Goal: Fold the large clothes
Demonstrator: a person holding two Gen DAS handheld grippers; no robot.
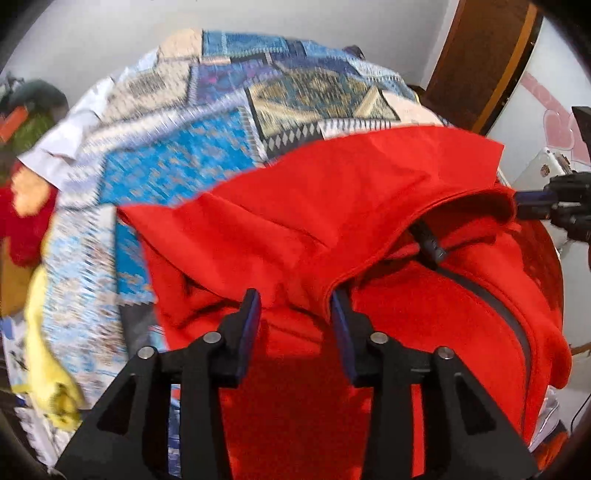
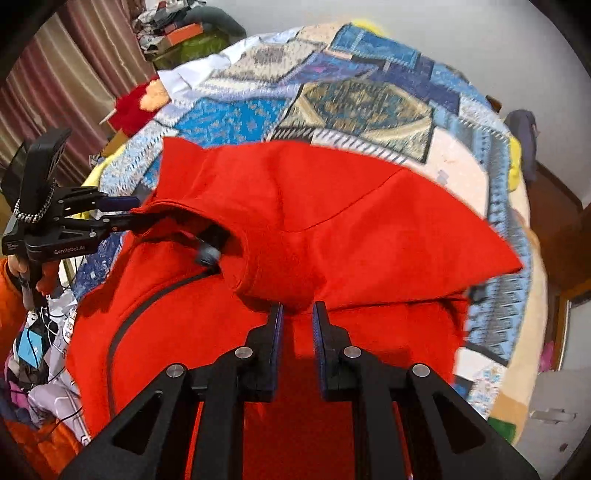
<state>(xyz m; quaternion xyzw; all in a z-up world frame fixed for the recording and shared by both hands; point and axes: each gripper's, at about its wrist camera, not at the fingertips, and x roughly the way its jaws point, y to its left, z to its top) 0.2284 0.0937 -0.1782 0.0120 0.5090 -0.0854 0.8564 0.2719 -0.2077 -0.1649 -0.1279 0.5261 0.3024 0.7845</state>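
Note:
A large red zip hoodie [image 1: 369,206] lies on a bed with a blue patchwork quilt [image 1: 177,147]. It also fills the right wrist view [image 2: 332,214], its hood spread toward the far side. My left gripper [image 1: 295,301] holds a bunched fold of red fabric at the collar between its fingers. It shows at the left of the right wrist view [image 2: 135,210], pinching the collar edge. My right gripper [image 2: 297,312] is nearly closed on red fabric below the hood. It shows at the right edge of the left wrist view [image 1: 521,205], at the collar.
The quilt [image 2: 369,103] covers the bed. Yellow cloth [image 1: 48,354] and a red and orange item [image 1: 26,218] lie at the left side. Piled clothes and boxes [image 2: 184,33] stand by striped curtains [image 2: 74,74]. Cables and clutter [image 2: 40,354] lie on the floor.

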